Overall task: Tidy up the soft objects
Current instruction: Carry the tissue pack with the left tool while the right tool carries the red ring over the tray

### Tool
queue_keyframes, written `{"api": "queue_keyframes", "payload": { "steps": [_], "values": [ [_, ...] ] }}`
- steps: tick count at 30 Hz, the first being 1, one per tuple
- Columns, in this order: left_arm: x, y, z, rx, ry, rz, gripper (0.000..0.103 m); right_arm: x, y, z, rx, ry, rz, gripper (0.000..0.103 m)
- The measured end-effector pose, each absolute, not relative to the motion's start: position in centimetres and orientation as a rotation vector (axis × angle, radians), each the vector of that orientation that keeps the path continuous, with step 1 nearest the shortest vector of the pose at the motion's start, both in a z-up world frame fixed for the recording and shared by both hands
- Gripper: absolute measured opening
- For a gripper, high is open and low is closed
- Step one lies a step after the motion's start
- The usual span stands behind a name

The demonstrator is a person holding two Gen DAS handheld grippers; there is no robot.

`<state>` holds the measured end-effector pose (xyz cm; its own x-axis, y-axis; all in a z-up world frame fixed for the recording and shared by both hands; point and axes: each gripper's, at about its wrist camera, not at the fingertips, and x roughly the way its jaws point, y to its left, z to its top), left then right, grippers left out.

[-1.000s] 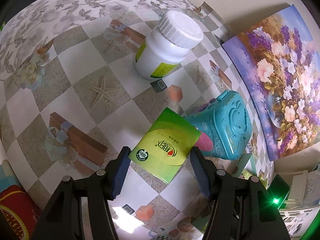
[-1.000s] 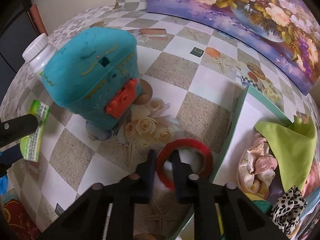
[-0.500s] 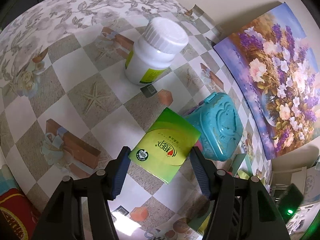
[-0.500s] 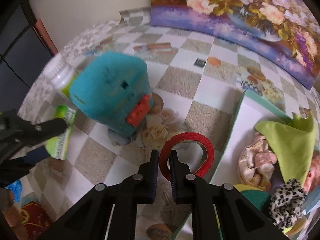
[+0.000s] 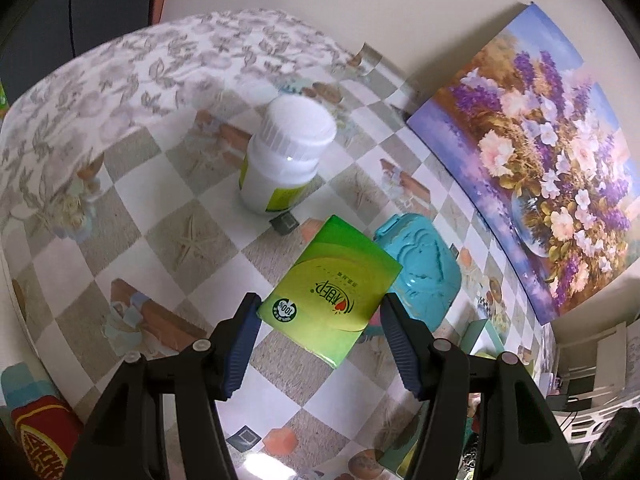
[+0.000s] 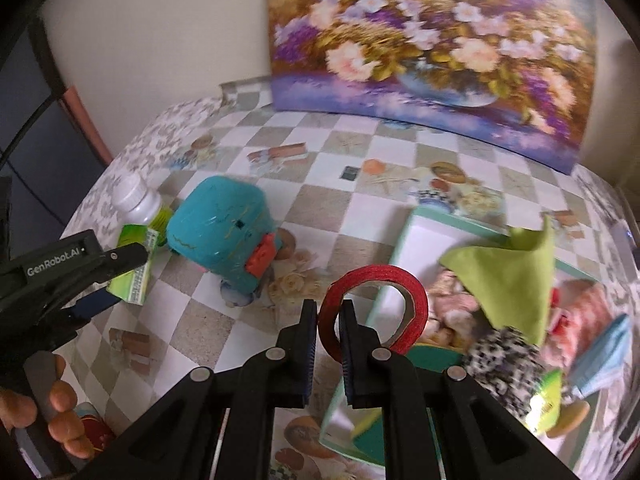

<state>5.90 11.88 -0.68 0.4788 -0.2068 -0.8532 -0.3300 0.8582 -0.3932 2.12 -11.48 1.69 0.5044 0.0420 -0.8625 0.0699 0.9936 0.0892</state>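
My left tool [image 5: 320, 322] pinches a green tissue pack [image 5: 330, 294] by its two long sides, raised off the tabletop [image 5: 132, 216], so the printed face lies flat toward the camera and the pack does not sag. Ahead of that tool and a little to its left stands a white bottle [image 5: 286, 160], upright and capped. Just right of the pack, partly behind it, sits a teal toy case [image 5: 424, 268]; from this side I cannot tell whether pack and case touch.

My right tool [image 6: 329, 316] is pressed together on the near edge of a red ring [image 6: 376, 312], one finger inside the loop and one outside, which I judge is the only firm hold such a thin band offers. The ring stands up in the air ahead of the tool, over the near left edge of the tray [image 6: 452, 220]. To the right of the tool the tray already holds a green cloth [image 6: 508, 276], a spotted fabric [image 6: 504, 356] and pinkish soft things I cannot name. The tray's right end is cut off, and the cloth hides what lies under it.
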Motion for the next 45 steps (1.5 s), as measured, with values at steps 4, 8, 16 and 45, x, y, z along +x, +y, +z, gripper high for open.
{"api": "queue_keyframes", "payload": {
  "steps": [4,8,16,45],
  "values": [
    [5.6,10.9,0.6,-0.507,1.043,0.069,0.063,0.8,-12.9,2.8,0.140,1.014,-0.075,0.012],
    [5.1,9.5,2.1,-0.449,0.997,0.039,0.063,-0.7,-14.6,3.9,0.156,0.983,-0.146,0.012],
    [4.1,5.2,4.2,-0.320,0.943,-0.063,0.063,-3.0,-19.3,4.5,0.260,0.971,-0.265,0.012],
    [-3.8,-15.6,-0.8,0.293,1.111,-0.543,0.063,-9.7,-29.3,-0.7,0.553,1.114,-0.430,0.013]
  ]
}}
